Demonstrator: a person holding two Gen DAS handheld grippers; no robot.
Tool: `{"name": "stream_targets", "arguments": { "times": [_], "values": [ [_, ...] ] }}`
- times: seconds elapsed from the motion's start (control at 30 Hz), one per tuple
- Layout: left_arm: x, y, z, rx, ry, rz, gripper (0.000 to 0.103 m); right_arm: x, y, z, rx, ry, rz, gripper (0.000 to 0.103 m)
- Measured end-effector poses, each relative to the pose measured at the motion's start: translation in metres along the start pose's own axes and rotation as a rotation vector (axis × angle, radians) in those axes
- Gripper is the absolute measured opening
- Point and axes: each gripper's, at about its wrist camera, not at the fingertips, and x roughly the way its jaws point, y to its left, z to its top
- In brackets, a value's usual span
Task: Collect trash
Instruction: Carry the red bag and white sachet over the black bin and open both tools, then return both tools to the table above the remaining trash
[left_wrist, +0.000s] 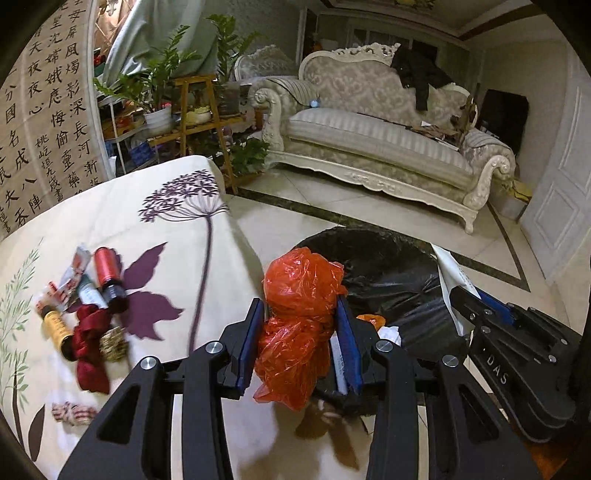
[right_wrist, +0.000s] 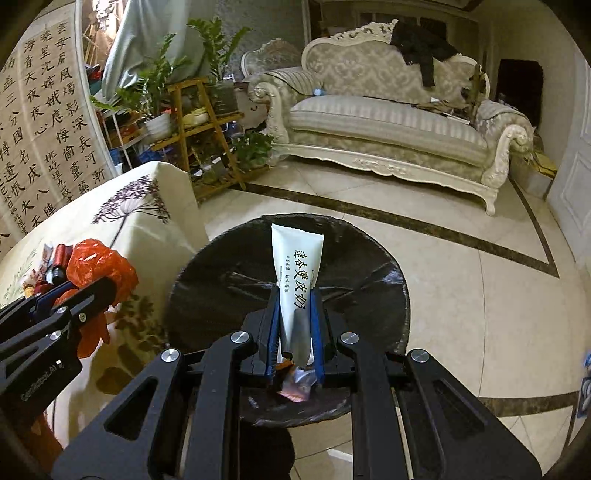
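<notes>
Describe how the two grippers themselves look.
Both are matte black linkage frames with triangular cut-outs and round silver pivot bolts. The jaws carry blue pads. The left gripper shows faint grey lettering on its side in the right view; the right gripper bears "DAS" in the left view. No cables or sleeves show.

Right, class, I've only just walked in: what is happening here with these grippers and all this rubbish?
A person is collecting trash with two tools. The left hand-held gripper is shut on a crumpled red bag at the table's edge, beside the bin. The right hand-held gripper is shut on a white tube, held over the black-lined bin. Bottles and scraps are on the table.
</notes>
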Motion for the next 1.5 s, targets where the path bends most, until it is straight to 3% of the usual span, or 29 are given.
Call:
{"name": "stream_targets", "arguments": {
  "times": [0.3, 0.37, 0.53, 0.8, 0.87, 1.5],
  "values": [
    [0.02, -0.015, 0.007, 0.034, 0.028, 0.022, 0.04, 0.017, -0.013, 0.003, 0.017, 0.019, 0.001, 0.018],
    [0.023, -0.016, 0.007, 0.044, 0.043, 0.019, 0.045, 0.018, -0.016, 0.003, 0.026, 0.019, 0.007, 0.025],
    [0.022, -0.015, 0.009, 0.034, 0.038, 0.023, 0.061, 0.019, -0.016, 0.004, 0.029, 0.022, 0.004, 0.025],
    [0.012, -0.01, 0.01, 0.019, 0.013, 0.038, 0.072, 0.011, -0.015, 0.004, 0.03, 0.015, -0.002, 0.027],
    [0.007, -0.007, 0.01, 0.019, 0.005, 0.046, 0.074, 0.007, -0.012, 0.002, 0.03, 0.011, 0.001, 0.034],
    [-0.056, 0.074, -0.024, -0.053, -0.032, 0.164, 0.075, -0.024, 0.077, -0.017, -0.083, 0.02, 0.155, 0.04]
  ]
}}
